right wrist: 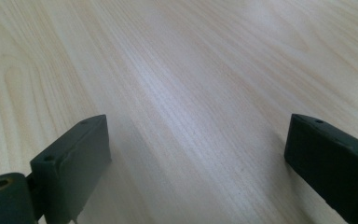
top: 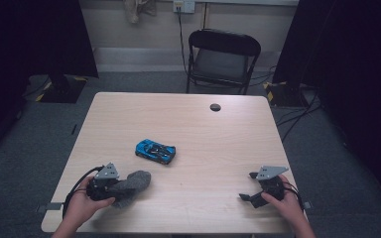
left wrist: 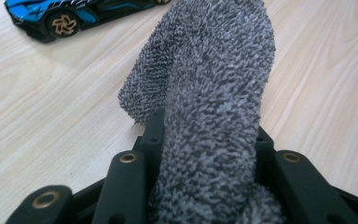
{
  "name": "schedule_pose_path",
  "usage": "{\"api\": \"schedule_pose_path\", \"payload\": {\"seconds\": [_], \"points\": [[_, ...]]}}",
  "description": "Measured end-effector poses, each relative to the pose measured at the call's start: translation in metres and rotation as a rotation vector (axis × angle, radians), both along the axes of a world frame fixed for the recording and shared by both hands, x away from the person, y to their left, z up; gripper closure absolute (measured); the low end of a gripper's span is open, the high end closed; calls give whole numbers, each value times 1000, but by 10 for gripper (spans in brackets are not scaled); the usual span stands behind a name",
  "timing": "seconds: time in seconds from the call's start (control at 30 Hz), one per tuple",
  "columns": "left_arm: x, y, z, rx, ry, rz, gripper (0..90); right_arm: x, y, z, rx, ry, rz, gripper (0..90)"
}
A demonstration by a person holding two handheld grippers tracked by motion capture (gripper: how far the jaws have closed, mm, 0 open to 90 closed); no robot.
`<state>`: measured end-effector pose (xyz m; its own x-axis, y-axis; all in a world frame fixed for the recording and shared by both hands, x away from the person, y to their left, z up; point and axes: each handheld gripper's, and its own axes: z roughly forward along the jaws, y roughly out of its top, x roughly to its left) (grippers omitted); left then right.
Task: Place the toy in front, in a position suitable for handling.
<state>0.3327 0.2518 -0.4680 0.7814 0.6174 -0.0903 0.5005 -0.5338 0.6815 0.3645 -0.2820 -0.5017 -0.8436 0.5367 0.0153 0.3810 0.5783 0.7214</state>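
At the left near edge of the table point(top: 188, 106), the left gripper point(top: 121, 186) is pinching a grey fuzzy sock point(top: 131, 186). The sock is sticking out from between the jaws toward the middle of the table, and its far end is bending over and resting on the wood. A blue toy car point(top: 155, 151) is lying on its wheels near the table's centre, just beyond the sock and apart from it. Nothing is standing between the sock and the car. Farther back, a small dark round cap point(top: 215, 107) is sitting in the tabletop, and a black folding chair point(top: 222, 59) is standing behind the table. At the right near edge, the right gripper point(top: 252, 187) is resting low over bare wood with its jaws spread wide and nothing between them, well apart from the sock and the car.

The left gripper view is showing the sock point(left wrist: 209, 116) close up: the fabric is pressed between the two black jaws, and the car point(left wrist: 74, 16) is lying at the upper left. The right gripper view is giving the wide gap of the right gripper point(right wrist: 196, 154) over plain wood grain.
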Motion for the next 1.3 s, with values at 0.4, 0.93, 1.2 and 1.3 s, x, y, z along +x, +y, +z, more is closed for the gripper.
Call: {"api": "schedule_pose_path", "payload": {"seconds": [0.4,0.93,1.2,1.3], "points": [[2,1,-9,16,11,17,515,0,0,0,-2,-1,1,62],[1,3,-12,-5,19,72,181,0,0,0,-2,-1,1,62],[0,2,-20,1,36,72,192,0,2,0,-6,-4,-15,56],[0,2,-21,7,25,65,184,1,2,2,-13,15,-18,68]]}}
